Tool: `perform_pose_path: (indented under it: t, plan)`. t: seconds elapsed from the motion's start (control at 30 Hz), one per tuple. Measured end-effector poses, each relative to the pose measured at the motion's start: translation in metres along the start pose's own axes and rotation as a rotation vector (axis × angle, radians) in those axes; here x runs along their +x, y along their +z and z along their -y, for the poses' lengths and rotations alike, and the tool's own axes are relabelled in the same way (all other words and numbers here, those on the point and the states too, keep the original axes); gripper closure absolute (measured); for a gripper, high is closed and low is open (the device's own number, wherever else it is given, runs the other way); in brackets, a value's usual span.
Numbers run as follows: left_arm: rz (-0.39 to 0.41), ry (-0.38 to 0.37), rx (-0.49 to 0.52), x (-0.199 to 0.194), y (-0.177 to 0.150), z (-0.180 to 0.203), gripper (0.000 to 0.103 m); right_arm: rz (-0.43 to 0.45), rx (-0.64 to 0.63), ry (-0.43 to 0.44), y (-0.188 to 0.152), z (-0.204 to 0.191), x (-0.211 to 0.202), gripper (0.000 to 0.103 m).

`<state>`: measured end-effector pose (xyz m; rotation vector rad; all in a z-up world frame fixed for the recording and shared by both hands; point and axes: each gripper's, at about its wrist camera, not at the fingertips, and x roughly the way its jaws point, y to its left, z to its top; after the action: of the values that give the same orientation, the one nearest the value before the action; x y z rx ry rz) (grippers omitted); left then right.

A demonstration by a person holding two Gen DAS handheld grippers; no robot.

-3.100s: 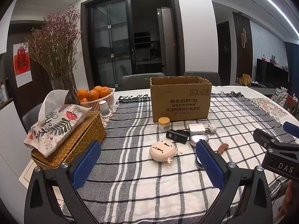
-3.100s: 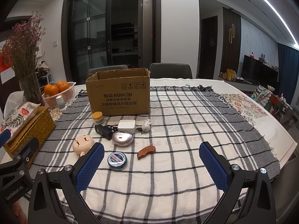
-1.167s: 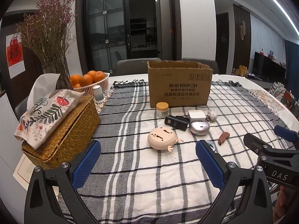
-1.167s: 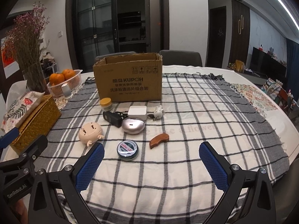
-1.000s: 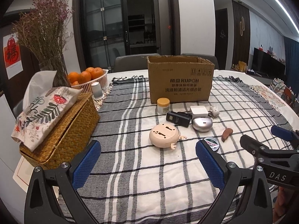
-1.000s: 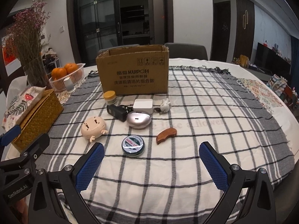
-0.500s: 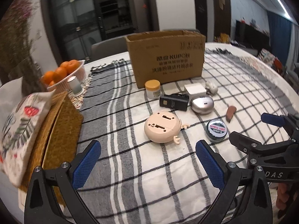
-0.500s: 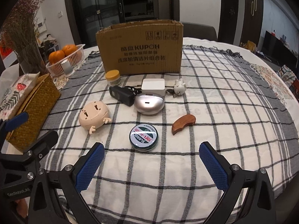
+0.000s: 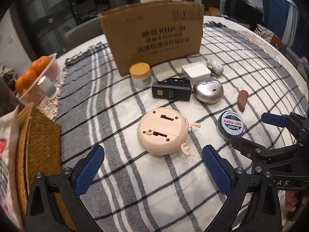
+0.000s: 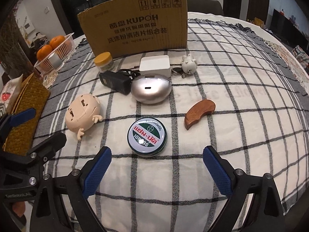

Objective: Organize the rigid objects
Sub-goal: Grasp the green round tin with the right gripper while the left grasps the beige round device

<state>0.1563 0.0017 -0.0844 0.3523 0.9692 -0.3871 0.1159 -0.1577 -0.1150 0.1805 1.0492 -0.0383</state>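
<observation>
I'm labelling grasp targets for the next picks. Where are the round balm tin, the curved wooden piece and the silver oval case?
round balm tin [image 10: 147, 138]: right wrist view, middle of its printed lid.
curved wooden piece [image 10: 199, 114]: right wrist view, middle of its top face.
silver oval case [image 10: 150, 89]: right wrist view, front shell by the small port.

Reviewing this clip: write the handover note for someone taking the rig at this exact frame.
Left gripper: open, empty, lined up just short of the peach round toy.
Right gripper: open, empty, just short of the green balm tin.
All loose on the checked cloth in front of the cardboard box: yellow-lid jar, black adapter, white charger, silver case, white keychain figure, wooden piece.
Done: nothing grasped. The box's inside is not visible.
Left: probably every item, toy and tin first.
</observation>
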Motion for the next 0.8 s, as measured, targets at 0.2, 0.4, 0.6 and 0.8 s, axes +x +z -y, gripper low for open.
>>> perform_pose_path:
  t: [0.2, 0.4, 0.6, 0.8]
  plan:
    - [-0.067, -0.058, 0.027, 0.021, 0.010, -0.002, 0.000, -0.017, 0.012, 0.007, 0.004, 0.001, 0.010, 0.017]
    - [-0.104, -0.091, 0.060, 0.037, 0.017, -0.001, 0.000, -0.038, 0.024, 0.020, 0.007, 0.003, 0.020, 0.024]
    - [-0.126, -0.131, 0.056, 0.053, 0.022, -0.003, 0.000, -0.051, 0.014, 0.010, 0.009, 0.000, 0.027, 0.034]
    - [-0.153, -0.139, 0.060, 0.067, 0.022, -0.004, 0.013, -0.037, -0.017, -0.008, 0.012, -0.005, 0.030, 0.041]
